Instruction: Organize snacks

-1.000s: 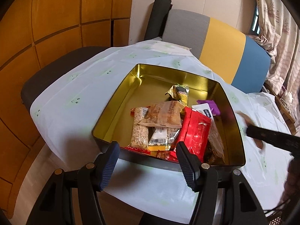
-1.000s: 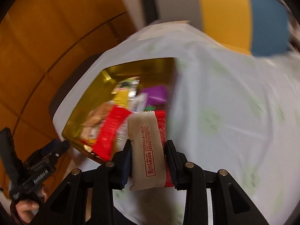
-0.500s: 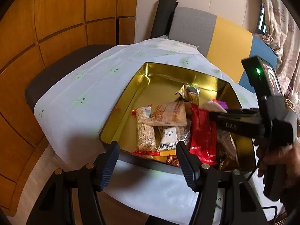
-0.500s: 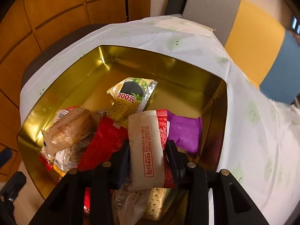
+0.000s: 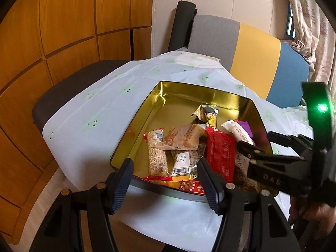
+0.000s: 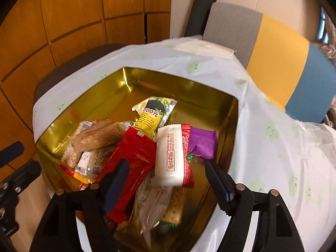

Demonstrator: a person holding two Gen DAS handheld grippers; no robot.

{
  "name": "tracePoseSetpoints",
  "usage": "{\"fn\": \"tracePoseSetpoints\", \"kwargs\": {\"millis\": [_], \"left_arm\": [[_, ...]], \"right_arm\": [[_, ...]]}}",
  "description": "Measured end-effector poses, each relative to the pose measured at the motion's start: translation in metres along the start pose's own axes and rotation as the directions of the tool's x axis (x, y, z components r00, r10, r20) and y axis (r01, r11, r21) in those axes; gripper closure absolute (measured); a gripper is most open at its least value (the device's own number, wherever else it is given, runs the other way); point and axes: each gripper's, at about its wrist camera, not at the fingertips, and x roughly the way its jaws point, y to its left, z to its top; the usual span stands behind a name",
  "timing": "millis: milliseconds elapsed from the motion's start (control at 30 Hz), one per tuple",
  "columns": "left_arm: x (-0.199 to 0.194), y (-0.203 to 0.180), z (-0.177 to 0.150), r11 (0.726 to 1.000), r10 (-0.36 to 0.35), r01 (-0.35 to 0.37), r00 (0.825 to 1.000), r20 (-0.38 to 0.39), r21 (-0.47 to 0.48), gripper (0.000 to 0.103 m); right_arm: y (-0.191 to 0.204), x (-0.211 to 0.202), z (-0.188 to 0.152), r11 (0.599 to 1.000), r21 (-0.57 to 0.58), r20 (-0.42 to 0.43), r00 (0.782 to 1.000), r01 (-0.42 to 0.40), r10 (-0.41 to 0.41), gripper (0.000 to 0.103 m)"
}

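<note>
A gold tin box sits on the white-covered table and holds several wrapped snacks. A white-and-red "Kiss" snack pack lies free on the pile between a red pack and a purple pack. My right gripper is open and empty just above the box's near side; it also shows in the left wrist view. My left gripper is open and empty at the box's near edge.
A white plastic cloth covers the table. A grey, yellow and blue chair back stands behind it, with a wood-panel wall at the left and a curtain at the right.
My right gripper carried the white-and-red pack over the box, then opened. The pack now lies on the pile. The left gripper stayed open near the box edge.
</note>
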Motion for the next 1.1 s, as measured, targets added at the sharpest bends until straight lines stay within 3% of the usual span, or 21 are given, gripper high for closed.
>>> {"fn": "tracePoseSetpoints", "kwargs": {"millis": [100,333,700,867,1100], "left_arm": [[-0.009,-0.005,0.0,1.0,-0.003,0.003,1.0,0.029,0.004,0.039],[-0.03,-0.022,-0.002,0.999,-0.03,0.027,0.996,0.089,0.03,0.039],[-0.058,-0.057,-0.006,0.992,-0.11,0.101,0.985,0.132,0.073,0.033],[-0.07,-0.07,-0.007,0.996,-0.023,0.007,0.981,0.192,0.087,0.031],[-0.076,-0.074,-0.012,0.997,-0.011,-0.006,0.98,0.199,0.081,0.03]], "right_arm": [[-0.001,-0.018,-0.008,0.999,0.023,0.041,0.999,0.022,-0.023,0.021],[-0.018,-0.065,-0.044,0.979,0.142,0.11,0.981,0.144,-0.161,0.008],[-0.051,-0.108,-0.097,0.931,0.295,0.125,0.957,0.217,-0.263,0.007],[-0.056,-0.119,-0.107,0.925,0.306,0.148,0.948,0.227,-0.281,0.006],[-0.062,-0.128,-0.112,0.916,0.33,0.167,0.941,0.228,-0.294,0.006]]}}
